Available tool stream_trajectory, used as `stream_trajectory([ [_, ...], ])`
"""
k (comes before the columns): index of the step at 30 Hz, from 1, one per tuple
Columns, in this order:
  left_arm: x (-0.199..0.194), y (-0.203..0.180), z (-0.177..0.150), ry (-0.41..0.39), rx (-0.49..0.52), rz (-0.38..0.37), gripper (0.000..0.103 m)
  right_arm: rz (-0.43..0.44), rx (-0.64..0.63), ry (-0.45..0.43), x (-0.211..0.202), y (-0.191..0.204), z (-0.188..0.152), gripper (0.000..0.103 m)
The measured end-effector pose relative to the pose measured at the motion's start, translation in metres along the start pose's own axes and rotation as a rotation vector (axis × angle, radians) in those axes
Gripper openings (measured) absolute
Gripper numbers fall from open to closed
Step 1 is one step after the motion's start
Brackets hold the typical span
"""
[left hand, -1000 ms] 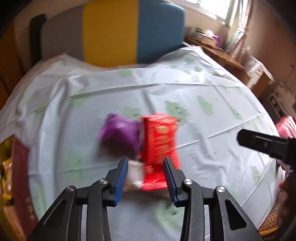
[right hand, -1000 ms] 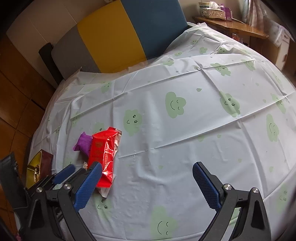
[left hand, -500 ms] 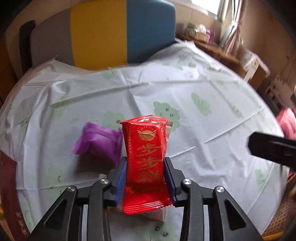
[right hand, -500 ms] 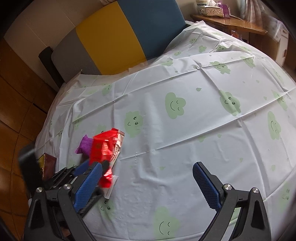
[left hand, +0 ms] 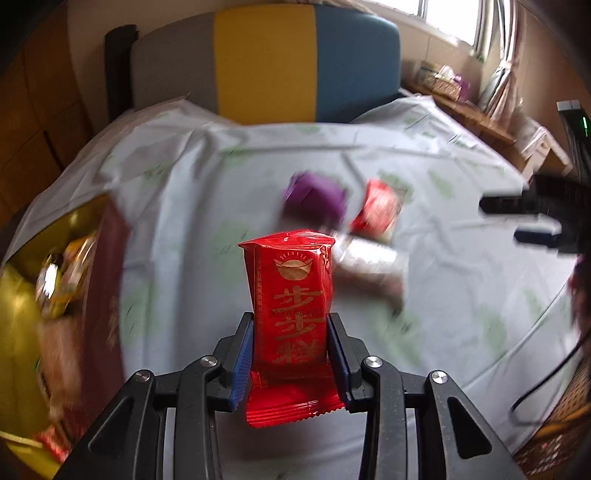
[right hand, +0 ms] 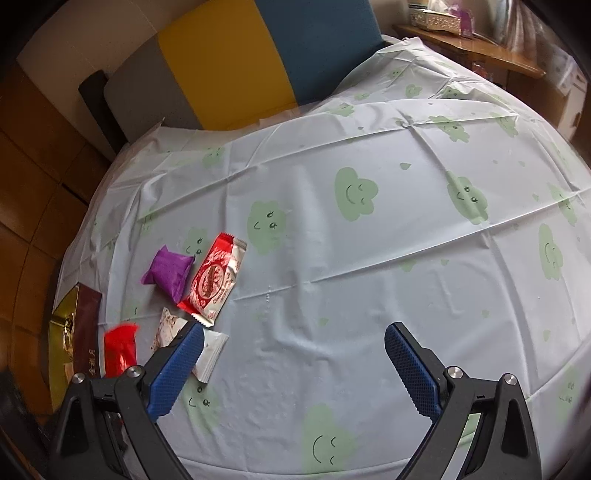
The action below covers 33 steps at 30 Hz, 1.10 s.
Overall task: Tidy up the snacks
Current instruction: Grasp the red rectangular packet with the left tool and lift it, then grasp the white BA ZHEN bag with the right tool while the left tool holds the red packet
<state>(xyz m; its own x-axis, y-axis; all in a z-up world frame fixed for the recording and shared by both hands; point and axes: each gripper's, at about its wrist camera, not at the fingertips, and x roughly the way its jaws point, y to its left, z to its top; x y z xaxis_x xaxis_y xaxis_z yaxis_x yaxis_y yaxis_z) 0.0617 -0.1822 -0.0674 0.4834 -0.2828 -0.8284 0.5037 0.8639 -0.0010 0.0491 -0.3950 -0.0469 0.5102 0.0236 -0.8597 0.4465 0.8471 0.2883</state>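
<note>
tablecloth (right hand: 406,258) cloud-printed | chair (right hand: 258,55) behind | tissue box (right hand: 436,16) on shelf

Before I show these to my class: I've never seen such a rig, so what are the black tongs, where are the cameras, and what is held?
They are two hand-held grippers, each with a fisheye camera looking along its blue-padded jaws. The left gripper is shut on a red snack packet. The right gripper is open and holds nothing. On the cloud-print tablecloth lie a purple packet, a red-and-white packet and a white packet. A gold-lined box sits at the table's left edge.
</note>
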Motion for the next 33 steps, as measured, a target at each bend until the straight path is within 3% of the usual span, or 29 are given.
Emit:
stream_trajectory([
  [3, 0.006, 0.004, -0.022, 0.039, -0.006, 0.022, 0.038, 0.036, -0.04, 0.016, 0.003, 0.01, -0.004, 0.099],
  [8, 0.007, 0.006, -0.033, -0.005, -0.006, 0.015, 0.04, 0.078, -0.175, 0.052, 0.012, 0.037, -0.014, 0.096],
  [11, 0.007, 0.006, -0.039, -0.025, 0.006, 0.005, 0.041, 0.102, -0.267, 0.076, 0.018, 0.054, -0.024, 0.081],
  [13, 0.007, 0.008, -0.041, -0.041, 0.003, -0.008, 0.041, 0.118, -0.33, 0.087, 0.021, 0.066, -0.029, 0.063],
  [15, 0.006, 0.008, -0.043, -0.052, 0.003, -0.016, 0.041, 0.125, -0.394, 0.101, 0.026, 0.079, -0.033, 0.057],
  [23, 0.004, 0.014, -0.048, -0.072, -0.015, -0.041, 0.041, 0.106, -0.637, 0.16, 0.058, 0.134, -0.034, 0.058],
  [26, 0.004, 0.016, -0.048, -0.075, -0.023, -0.054, 0.041, 0.04, -0.707, 0.166, 0.075, 0.147, -0.032, 0.059],
  [30, 0.004, 0.017, -0.048, -0.078, -0.032, -0.065, 0.041, -0.003, -0.758, 0.235, 0.099, 0.152, -0.03, 0.064],
  [31, 0.004, 0.017, -0.048, -0.079, -0.034, -0.066, 0.041, 0.005, -0.753, 0.231, 0.1, 0.151, -0.03, 0.062],
  [33, 0.004, 0.018, -0.048, -0.081, -0.037, -0.07, 0.041, 0.023, -0.743, 0.222, 0.094, 0.149, -0.033, 0.042],
])
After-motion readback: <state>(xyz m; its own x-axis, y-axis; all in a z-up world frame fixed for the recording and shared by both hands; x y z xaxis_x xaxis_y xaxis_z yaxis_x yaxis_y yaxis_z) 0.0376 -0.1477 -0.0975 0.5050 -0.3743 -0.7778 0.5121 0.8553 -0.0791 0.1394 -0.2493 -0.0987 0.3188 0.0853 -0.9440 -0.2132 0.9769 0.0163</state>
